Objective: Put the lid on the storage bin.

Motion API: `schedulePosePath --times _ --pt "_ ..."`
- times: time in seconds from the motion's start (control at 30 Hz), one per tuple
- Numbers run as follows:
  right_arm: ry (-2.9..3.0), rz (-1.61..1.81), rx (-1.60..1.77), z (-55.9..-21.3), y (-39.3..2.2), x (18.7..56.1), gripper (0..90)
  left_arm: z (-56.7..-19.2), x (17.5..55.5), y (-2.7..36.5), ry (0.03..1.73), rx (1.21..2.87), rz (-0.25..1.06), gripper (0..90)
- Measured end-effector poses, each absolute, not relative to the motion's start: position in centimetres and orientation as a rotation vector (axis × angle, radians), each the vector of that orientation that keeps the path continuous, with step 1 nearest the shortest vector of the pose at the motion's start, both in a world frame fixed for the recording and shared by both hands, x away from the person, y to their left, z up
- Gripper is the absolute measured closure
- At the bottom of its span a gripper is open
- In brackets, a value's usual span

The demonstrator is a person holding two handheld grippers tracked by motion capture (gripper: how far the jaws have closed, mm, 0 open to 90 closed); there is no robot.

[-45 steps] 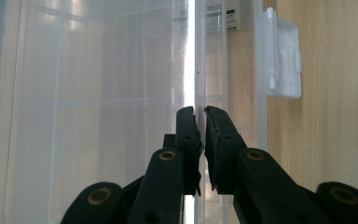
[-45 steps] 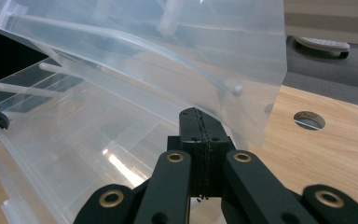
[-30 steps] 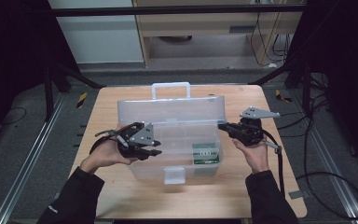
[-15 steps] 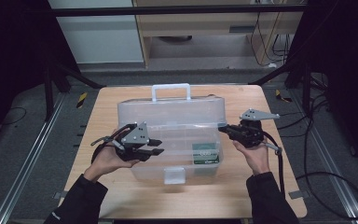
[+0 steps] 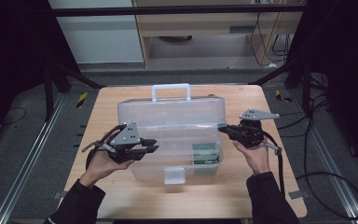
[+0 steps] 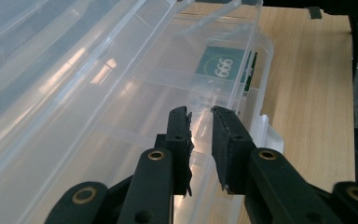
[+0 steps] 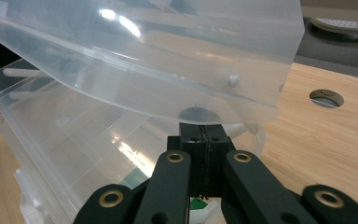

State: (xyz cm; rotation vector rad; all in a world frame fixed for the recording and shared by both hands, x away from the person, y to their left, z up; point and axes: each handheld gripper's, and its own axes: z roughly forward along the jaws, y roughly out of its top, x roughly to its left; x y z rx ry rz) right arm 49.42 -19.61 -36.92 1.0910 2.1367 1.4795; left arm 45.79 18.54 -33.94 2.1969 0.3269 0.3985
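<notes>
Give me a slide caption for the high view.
Two handheld grippers, left and right, flank an open clear plastic toolbox on a wooden table.

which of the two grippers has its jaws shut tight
The right gripper, at the right end of the clear plastic box under its lid: its jaws meet with no gap. The left gripper has a narrow gap between its jaws, which have just been closing.

Tongs (image 6: 200, 140) slightly parted over the clear plastic box (image 6: 121, 93), green label (image 6: 223, 67) inside, wooden table (image 6: 307, 93) beyond.
</notes>
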Motion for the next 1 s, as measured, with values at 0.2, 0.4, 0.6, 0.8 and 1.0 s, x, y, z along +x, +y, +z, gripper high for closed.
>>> schedulePosePath --times 0.2,0.4,0.6,0.8,1.0 --pt "2.141 1.473 1.091 -36.9 -19.6 49.4 90.0 -34.1 45.3 19.4 0.371 2.196 0.419 79.9" --pt "2.143 1.468 1.094 -36.9 -19.6 49.3 90.0 -34.4 45.2 20.7 0.443 2.172 0.428 86.8" --pt "2.151 1.46 1.095 -37.0 -19.6 49.2 90.0 -34.5 45.0 21.7 0.503 2.156 0.45 89.3" --pt "2.156 1.456 1.093 -37.1 -19.6 49.2 90.0 -35.0 44.9 23.0 0.568 2.126 0.473 89.3" --pt "2.159 1.455 1.093 -37.1 -19.6 49.1 90.0 -35.4 44.7 24.8 0.658 2.084 0.503 83.5"
